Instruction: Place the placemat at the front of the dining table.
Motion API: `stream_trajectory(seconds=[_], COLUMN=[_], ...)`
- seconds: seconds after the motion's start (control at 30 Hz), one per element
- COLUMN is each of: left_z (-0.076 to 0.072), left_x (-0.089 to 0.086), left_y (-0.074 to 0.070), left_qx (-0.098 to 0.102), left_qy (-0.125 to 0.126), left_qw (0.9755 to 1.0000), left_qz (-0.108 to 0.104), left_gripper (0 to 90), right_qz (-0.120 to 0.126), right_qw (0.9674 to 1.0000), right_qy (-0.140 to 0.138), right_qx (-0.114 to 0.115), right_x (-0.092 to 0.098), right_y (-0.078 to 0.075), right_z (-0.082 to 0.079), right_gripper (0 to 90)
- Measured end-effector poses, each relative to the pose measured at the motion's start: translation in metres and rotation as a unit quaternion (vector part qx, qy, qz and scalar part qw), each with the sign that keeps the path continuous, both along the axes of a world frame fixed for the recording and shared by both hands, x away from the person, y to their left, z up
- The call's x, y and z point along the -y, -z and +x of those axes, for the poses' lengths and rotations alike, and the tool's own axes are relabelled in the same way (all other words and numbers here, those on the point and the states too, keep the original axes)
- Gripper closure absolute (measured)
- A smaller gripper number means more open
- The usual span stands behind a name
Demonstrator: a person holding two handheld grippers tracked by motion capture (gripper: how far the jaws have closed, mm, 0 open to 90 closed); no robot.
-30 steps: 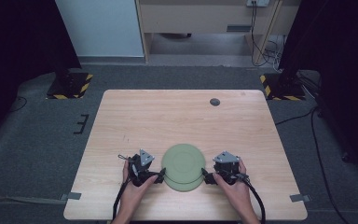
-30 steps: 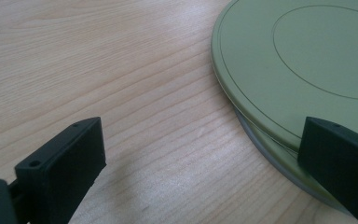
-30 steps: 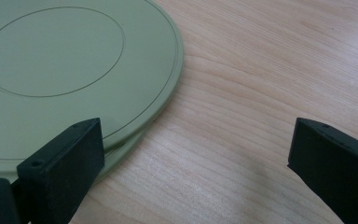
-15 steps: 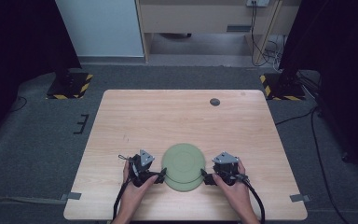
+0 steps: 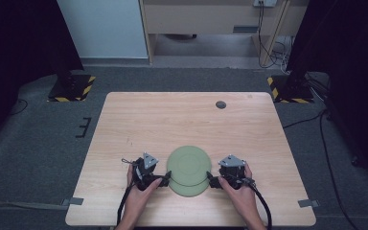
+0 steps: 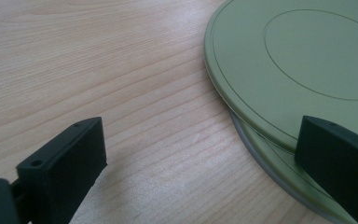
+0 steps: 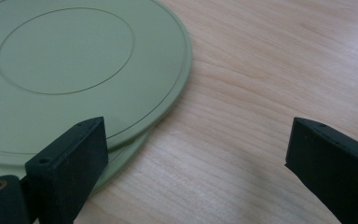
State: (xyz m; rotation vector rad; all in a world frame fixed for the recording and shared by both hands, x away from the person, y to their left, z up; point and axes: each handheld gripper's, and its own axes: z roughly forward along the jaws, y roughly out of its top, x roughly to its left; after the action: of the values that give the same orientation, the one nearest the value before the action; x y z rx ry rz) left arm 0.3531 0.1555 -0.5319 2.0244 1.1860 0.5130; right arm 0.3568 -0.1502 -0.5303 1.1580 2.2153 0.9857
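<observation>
Pale wood makes up the surface (image 5: 191, 120), and your two tools sit low on its near half, one on each side of a pair of green plates. Your left tool (image 5: 162, 181) has its jaws spread wide with nothing between them; in the left gripper view one jaw sits over the plates' rim and the other over bare wood. Your right tool (image 5: 212, 181) is just as wide open and empty, one jaw over the rim. The top plate (image 5: 189, 164) lies slightly off-centre on the bottom plate (image 5: 190, 189), whose edge peeks out toward you. The likely slip, as I judge it, is closing on both rims at once and lifting the pair, or nudging the top plate sideways so it slides. A small dark disc (image 5: 221, 104) lies well apart, near the far edge.
</observation>
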Motion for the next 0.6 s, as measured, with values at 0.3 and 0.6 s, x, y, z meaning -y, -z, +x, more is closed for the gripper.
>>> stream_trajectory(seconds=[0.3, 0.6], left_z=[-0.0066, -0.0021], left_x=[0.0085, 0.0057], left_y=[-0.0009, 0.0012], left_qx=[0.008, -0.005], left_qy=[0.021, 0.017], left_qw=[0.9997, 0.9998], left_qz=[0.011, -0.008], left_gripper=[1.1, 0.0], right_qz=[-0.004, -0.003], right_qw=[1.0000, 1.0000], right_qy=[-0.007, -0.001], right_qx=[-0.004, -0.003], right_x=[-0.0017, -0.0020], right_y=[0.0003, 0.0013], right_z=[-0.0025, 0.0022], right_gripper=[4.9, 2.6])
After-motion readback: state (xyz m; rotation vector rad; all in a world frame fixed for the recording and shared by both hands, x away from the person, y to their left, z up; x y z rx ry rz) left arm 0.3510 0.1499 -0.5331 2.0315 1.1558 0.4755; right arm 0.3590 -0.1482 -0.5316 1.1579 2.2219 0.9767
